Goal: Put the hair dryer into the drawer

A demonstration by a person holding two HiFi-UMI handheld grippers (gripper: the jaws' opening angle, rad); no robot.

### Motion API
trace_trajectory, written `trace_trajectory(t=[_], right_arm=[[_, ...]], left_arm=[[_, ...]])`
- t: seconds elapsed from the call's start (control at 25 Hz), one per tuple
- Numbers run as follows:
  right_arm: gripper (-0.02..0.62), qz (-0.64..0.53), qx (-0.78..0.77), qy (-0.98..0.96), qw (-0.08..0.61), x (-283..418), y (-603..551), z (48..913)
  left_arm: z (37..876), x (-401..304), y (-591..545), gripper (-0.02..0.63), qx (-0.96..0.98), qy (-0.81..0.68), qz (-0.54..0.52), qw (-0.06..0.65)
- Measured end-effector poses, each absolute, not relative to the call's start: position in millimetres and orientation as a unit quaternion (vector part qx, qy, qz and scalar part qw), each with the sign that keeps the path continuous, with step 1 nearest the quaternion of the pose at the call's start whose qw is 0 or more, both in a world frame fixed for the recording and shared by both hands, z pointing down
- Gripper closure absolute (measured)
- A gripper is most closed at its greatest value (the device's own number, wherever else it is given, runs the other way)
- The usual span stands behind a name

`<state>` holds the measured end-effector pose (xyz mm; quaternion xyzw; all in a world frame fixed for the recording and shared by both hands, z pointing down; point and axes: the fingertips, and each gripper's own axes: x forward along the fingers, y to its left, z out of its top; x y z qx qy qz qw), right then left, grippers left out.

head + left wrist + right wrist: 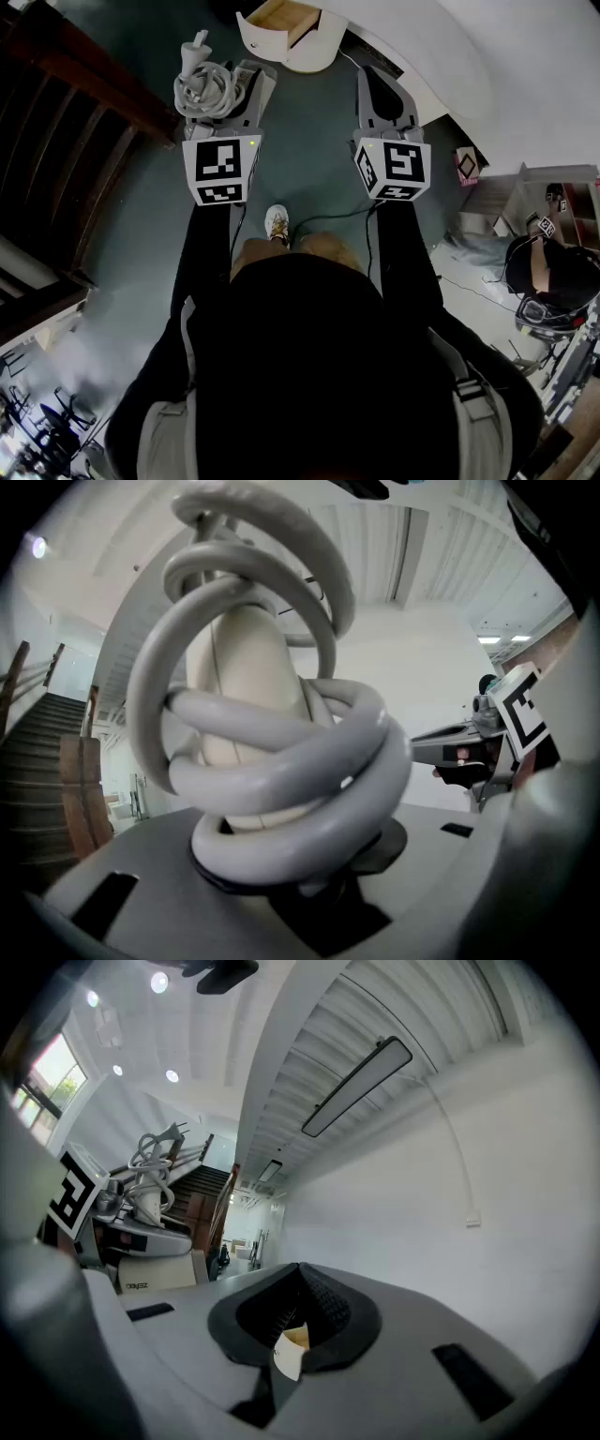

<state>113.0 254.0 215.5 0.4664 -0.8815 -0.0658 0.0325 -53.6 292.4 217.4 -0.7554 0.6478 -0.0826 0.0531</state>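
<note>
- We see the left gripper [239,94] held level, its jaws partly apart and clamped on the dryer [202,89].
- In the left gripper view, the dryer's cream body [242,696] stands upright between the jaws, with the grey cord [309,771] coiled in loops around it.
- We see the right gripper [380,89] held level beside the left, the two apart.
- Its jaws [295,1326] are closed together with nothing between them.
- The drawer [281,17] stands pulled open at the top of the head view, its wooden inside showing.
- The dryer is not in the drawer. It hangs over the grey floor [309,159], near the drawer and to its left in the head view.
</note>
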Motion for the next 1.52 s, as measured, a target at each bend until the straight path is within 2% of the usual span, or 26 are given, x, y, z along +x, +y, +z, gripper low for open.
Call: trace_trajectory(t=[0.36, 0.68, 1.0, 1.52], right_arm=[[0.569, -0.084, 0.457, -0.885, 0.045, 162, 297, 220], [0.569, -0.079, 0.453, -0.887, 0.034, 180, 314, 220], [0.569, -0.078, 0.455, -0.887, 0.031, 163, 296, 224], [0.569, -0.087, 0.476, -0.875, 0.036, 111, 183, 220]], left_arm=[[225, 3, 334, 0.422, -0.750, 0.653, -0.091, 0.056], [224, 24, 353, 0.422, -0.755, 0.645, -0.095, 0.065], [221, 7, 336, 0.422, -0.758, 0.640, -0.100, 0.073], [227, -51, 215, 0.422, -0.771, 0.628, -0.085, 0.064]])
